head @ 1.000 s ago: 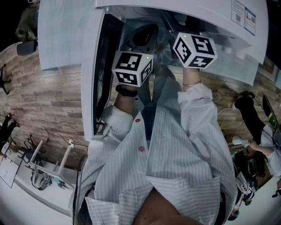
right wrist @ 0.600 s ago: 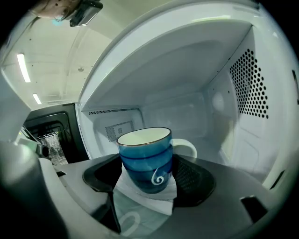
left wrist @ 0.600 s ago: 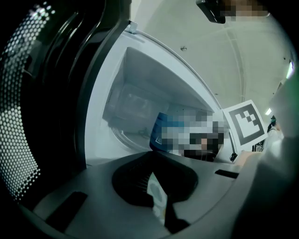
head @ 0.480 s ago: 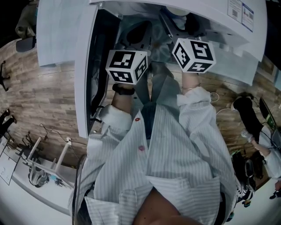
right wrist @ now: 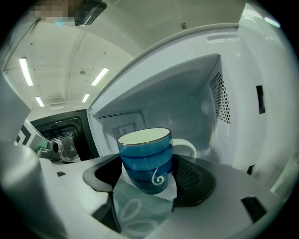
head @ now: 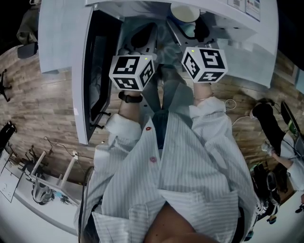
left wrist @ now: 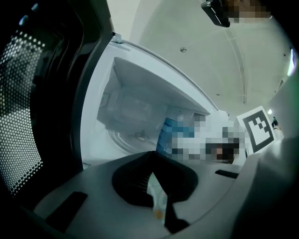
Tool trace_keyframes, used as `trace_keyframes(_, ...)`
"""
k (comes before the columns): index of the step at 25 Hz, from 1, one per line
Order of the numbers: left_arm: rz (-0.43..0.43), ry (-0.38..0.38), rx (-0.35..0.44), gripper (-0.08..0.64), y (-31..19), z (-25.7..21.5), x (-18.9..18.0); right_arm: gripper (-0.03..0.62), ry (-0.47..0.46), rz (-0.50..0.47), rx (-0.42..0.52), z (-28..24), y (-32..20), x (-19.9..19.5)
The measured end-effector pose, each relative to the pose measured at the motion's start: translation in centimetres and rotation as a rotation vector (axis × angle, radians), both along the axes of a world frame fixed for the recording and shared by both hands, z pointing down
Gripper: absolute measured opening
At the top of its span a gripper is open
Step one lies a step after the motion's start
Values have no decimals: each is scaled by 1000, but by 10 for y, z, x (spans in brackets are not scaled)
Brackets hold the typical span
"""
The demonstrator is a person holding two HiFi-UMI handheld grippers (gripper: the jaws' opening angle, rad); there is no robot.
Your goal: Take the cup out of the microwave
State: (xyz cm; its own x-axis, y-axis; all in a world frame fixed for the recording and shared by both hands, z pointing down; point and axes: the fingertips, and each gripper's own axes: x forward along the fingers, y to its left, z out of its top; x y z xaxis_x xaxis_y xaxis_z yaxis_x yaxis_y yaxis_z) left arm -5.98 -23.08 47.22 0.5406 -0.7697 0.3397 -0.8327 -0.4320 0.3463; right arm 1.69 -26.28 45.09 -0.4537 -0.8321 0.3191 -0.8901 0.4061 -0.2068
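Observation:
A blue cup point(right wrist: 145, 158) with a white handle and a white swirl sits between my right gripper's point(right wrist: 148, 178) two black pads, which are shut on its sides. It hangs at the mouth of the white microwave point(right wrist: 205, 88). In the head view the cup's cream rim point(head: 185, 13) shows at the top, beyond the right marker cube point(head: 204, 64). My left gripper point(left wrist: 154, 192) is shut with nothing in it and faces the open cavity with its glass turntable point(left wrist: 133, 138). Its marker cube point(head: 132, 72) is beside the microwave door point(head: 61, 38).
The microwave door point(left wrist: 28, 107) stands wide open at the left, its dark mesh window close to my left gripper. A striped shirt point(head: 190, 161) fills the lower head view. Wooden flooring point(head: 42, 109) and a white rack point(head: 52, 182) lie at the left, and a person point(head: 280, 152) is at the right edge.
The door has swung further open to the left. The cup's rim has come into view at the top beyond the right marker cube. Both marker cubes have shifted slightly left.

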Motion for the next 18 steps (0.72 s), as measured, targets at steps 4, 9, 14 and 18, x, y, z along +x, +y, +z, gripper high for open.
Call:
trace_keyframes(4, -5, 3, 5, 8, 6, -7, 6, 345, -7, -8, -8, -4, 12, 6)
trace_keyframes(9, -7, 11, 21, 8, 10, -19, 14, 345, -21, -16, -10, -13, 26, 15)
trace_keyframes(14, -14, 18, 31, 8, 15, -23, 16, 345, -33, -41, -18, -15, 40, 15)
trace_keyframes(18, -33, 32, 31, 8, 17, -40, 26, 345, -73, -44, -27, -36, 53, 26)
